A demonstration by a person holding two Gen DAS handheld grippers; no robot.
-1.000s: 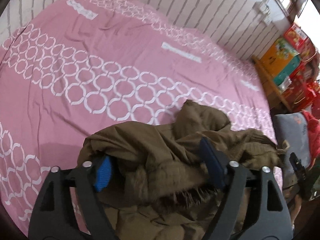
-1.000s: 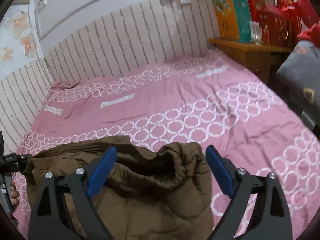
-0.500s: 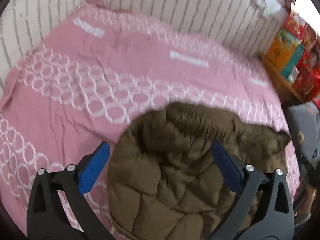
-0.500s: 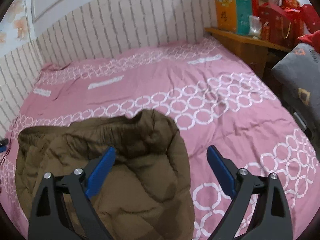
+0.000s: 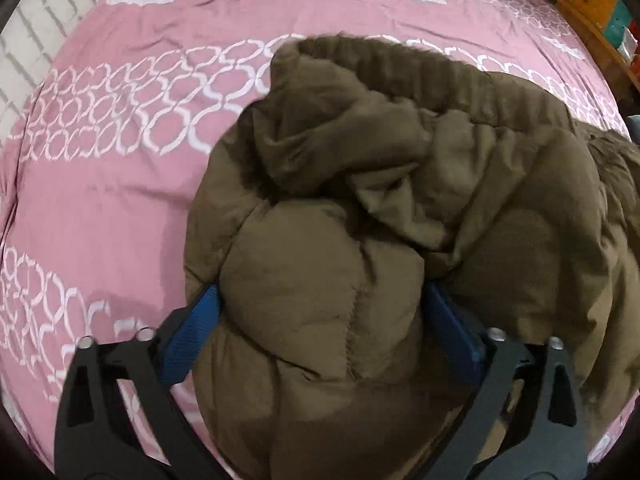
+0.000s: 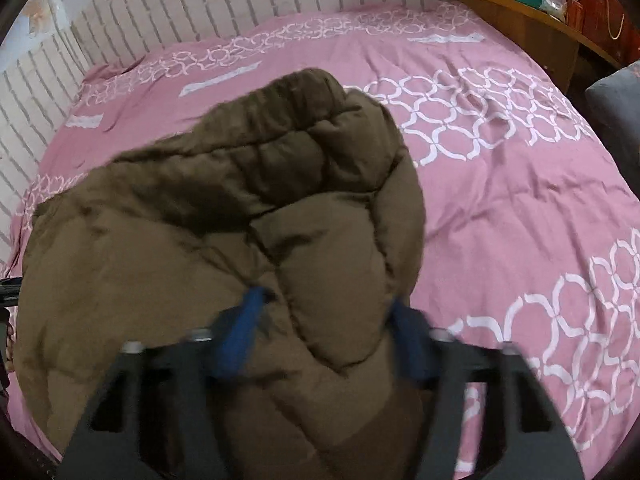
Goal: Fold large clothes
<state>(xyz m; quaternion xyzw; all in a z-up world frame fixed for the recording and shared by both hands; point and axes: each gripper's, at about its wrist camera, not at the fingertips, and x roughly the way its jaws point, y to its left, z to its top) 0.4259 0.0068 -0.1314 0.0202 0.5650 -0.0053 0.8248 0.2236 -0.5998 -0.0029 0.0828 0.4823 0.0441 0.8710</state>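
A puffy brown jacket (image 5: 400,140) lies bunched on a pink bed cover (image 5: 120,200) with white ring patterns, its ribbed hem at the far side. In the left wrist view my left gripper (image 5: 322,296) is open, and a thick quilted fold sits between its blue pads (image 5: 192,328). In the right wrist view the same jacket (image 6: 180,220) fills the near left of the bed cover (image 6: 500,200). My right gripper (image 6: 326,300) is blurred. Its blue pads (image 6: 240,332) have drawn in and press a padded fold from both sides.
A white brick-pattern wall (image 6: 180,12) runs along the far and left sides of the bed. A wooden shelf (image 6: 532,24) with coloured boxes stands at the right, and a grey cushion (image 6: 616,112) beside it. Bare bed cover extends beyond and to the right of the jacket.
The jacket has been spread out from a crumpled heap and now reaches farther up the bed. Both grippers have tipped down closer over it. The right fingers have narrowed onto a fold.
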